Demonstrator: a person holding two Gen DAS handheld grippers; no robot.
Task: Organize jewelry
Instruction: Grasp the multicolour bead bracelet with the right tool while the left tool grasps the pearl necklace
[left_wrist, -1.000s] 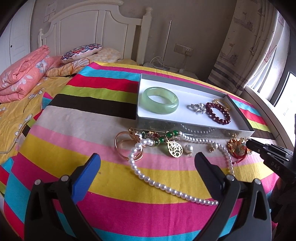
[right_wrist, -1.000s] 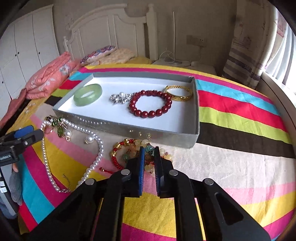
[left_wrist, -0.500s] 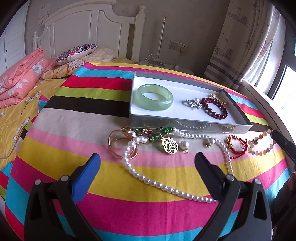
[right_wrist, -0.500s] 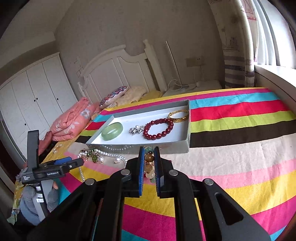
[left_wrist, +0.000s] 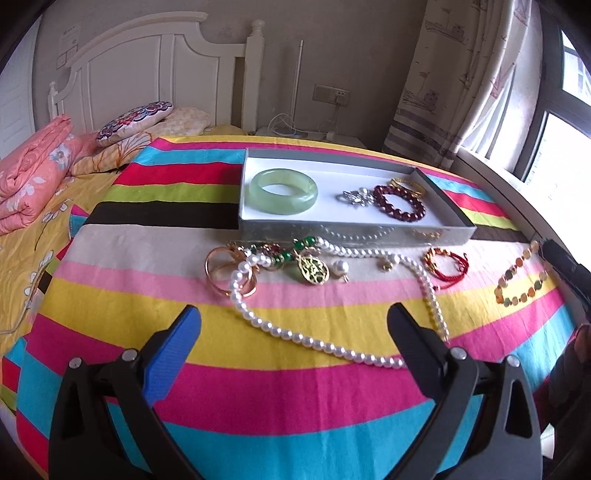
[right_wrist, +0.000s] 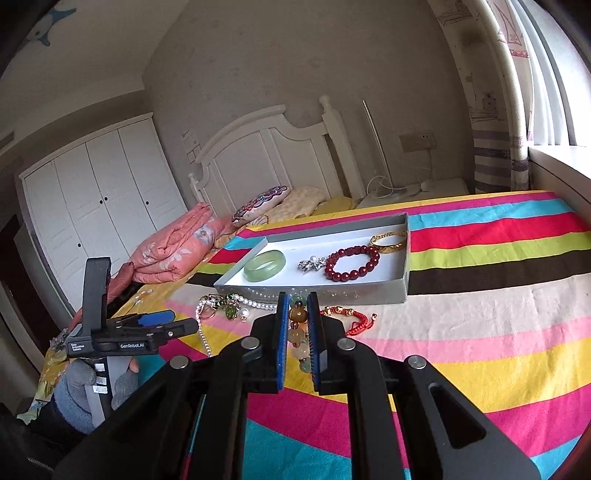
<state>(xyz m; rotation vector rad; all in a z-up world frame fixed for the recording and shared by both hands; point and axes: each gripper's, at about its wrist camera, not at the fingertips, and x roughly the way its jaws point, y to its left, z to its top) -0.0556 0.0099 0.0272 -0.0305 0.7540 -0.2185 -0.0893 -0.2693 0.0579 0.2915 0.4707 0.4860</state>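
My right gripper (right_wrist: 298, 299) is shut on a bracelet of amber and green beads (right_wrist: 297, 314). In the left wrist view that bracelet (left_wrist: 521, 277) hangs in a loop just above the striped cloth at far right. A grey box (left_wrist: 332, 230) holds a jade bangle (left_wrist: 283, 191), a silver brooch (left_wrist: 354, 196), a dark red bead bracelet (left_wrist: 399, 203) and a gold bangle (left_wrist: 406, 183). In front of the box lie a pearl necklace (left_wrist: 314, 341), a gold pendant (left_wrist: 314, 271), gold rings (left_wrist: 221, 266) and a red cord bracelet (left_wrist: 447, 266). My left gripper (left_wrist: 295, 314) stands open over the pearls.
The striped cloth (left_wrist: 258, 398) covers a bed. Folded pink bedding (left_wrist: 26, 184) and pillows (left_wrist: 136, 120) lie at the far left by the white headboard. A windowsill (right_wrist: 554, 166) and curtain run along the right. A gloved hand (right_wrist: 74, 384) holds the left gripper.
My right gripper has lifted the amber and green bracelet off the cloth and carried it up and to the right. The red cord bracelet stays behind. My left gripper stays open.
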